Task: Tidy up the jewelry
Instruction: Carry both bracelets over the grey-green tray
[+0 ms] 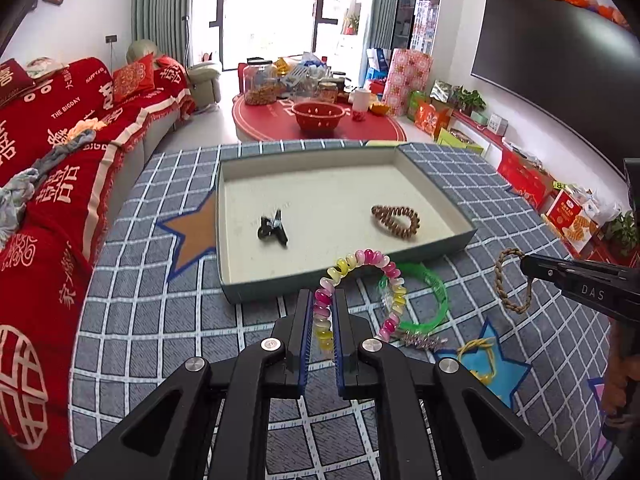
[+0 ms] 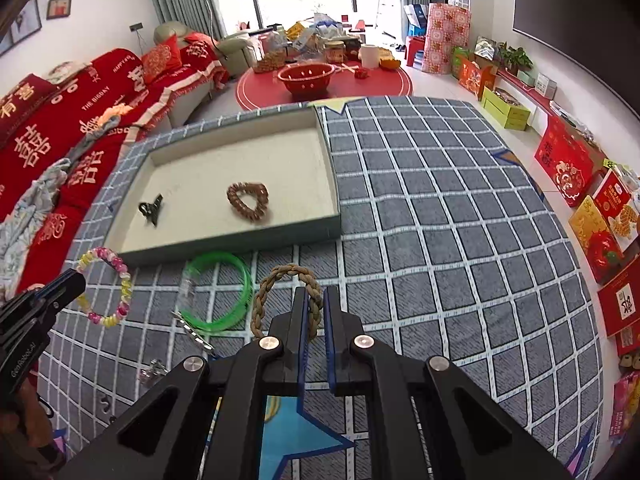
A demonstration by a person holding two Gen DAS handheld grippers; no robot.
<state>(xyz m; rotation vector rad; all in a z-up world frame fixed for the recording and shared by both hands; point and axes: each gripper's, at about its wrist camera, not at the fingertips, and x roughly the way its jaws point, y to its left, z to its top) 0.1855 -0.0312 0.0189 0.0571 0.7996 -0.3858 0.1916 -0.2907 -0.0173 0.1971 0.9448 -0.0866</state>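
My left gripper is shut on a pink, yellow and white coil bracelet, lifted above the checked cloth. My right gripper is shut on a tan braided rope ring, also raised; from the left wrist the same rope ring shows at the right gripper's tip. Ahead lies a shallow grey-green tray with a cream floor, holding a black hair claw and a brown coil hair tie. A green bangle rests on the cloth beside the tray.
A silvery tinsel clip and a yellow band lie on the cloth near the front. A red-covered sofa runs along the left. A round red table with jars and a colander stands beyond; boxes line the right wall.
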